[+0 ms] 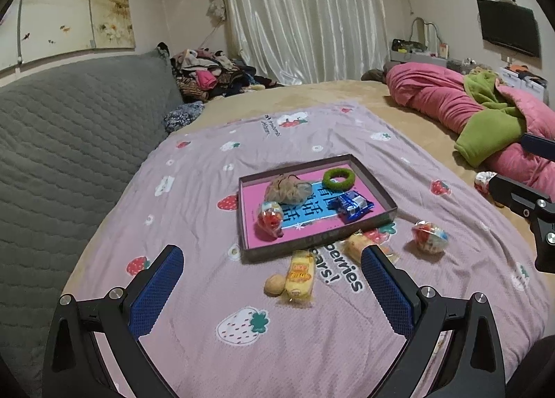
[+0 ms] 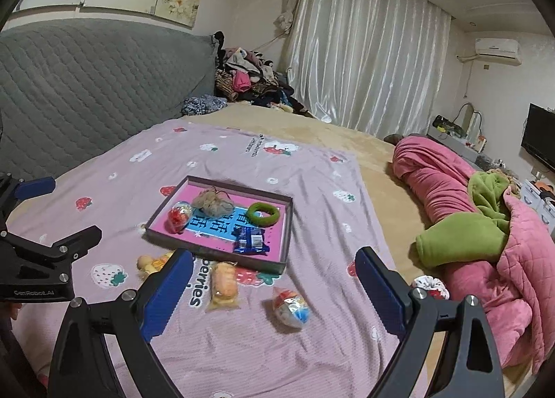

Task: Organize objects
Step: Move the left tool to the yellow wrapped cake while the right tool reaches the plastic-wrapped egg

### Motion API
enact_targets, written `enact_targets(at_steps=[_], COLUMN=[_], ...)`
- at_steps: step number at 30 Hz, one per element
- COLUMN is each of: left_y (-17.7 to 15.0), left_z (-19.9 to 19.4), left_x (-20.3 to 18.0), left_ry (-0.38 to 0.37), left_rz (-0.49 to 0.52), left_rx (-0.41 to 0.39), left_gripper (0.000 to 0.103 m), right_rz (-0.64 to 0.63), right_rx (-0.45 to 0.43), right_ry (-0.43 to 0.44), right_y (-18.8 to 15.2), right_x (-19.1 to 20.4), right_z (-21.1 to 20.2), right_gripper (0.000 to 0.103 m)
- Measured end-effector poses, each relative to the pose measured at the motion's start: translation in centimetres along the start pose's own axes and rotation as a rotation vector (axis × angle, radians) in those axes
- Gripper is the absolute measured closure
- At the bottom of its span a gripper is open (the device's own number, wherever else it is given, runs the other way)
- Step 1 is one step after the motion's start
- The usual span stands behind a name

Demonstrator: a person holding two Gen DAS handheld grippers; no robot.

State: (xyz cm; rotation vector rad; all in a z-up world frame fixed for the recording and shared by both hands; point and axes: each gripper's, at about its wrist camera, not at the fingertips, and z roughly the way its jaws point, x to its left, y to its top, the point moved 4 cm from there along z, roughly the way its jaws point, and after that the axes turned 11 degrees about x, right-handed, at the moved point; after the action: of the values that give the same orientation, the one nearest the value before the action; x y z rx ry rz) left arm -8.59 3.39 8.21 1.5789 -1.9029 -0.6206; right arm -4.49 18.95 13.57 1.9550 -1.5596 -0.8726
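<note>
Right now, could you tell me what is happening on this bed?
A person holds a two-finger gripper in each hand over a strawberry-print sheet, sorting small items into a shallow box. The box already holds a green ring, a blue packet, a scrunchie and a clear toy capsule. Two yellow snack packs, a small round piece and another capsule lie outside. The left gripper and right gripper are open, holding nothing.

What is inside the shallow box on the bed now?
The box holds a green ring, a brownish scrunchie, a blue snack packet and a clear toy capsule. They partly cover its printed bottom.
</note>
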Motion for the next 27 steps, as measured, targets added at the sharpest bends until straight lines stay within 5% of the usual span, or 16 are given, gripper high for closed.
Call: enact_targets(at_steps=[27], left_y=[-2.5], left_z=[5.3], left_x=[-1.4], left_ry=[-0.001], left_rz=[0.086], left_rx=[0.051], left_gripper=[0.001], right_rz=[-0.049], right_rx=[0.065], right_ry=[0.015], right_y=[-1.0], right_x=[2.6], right_z=[3.7], right_gripper=[0.008])
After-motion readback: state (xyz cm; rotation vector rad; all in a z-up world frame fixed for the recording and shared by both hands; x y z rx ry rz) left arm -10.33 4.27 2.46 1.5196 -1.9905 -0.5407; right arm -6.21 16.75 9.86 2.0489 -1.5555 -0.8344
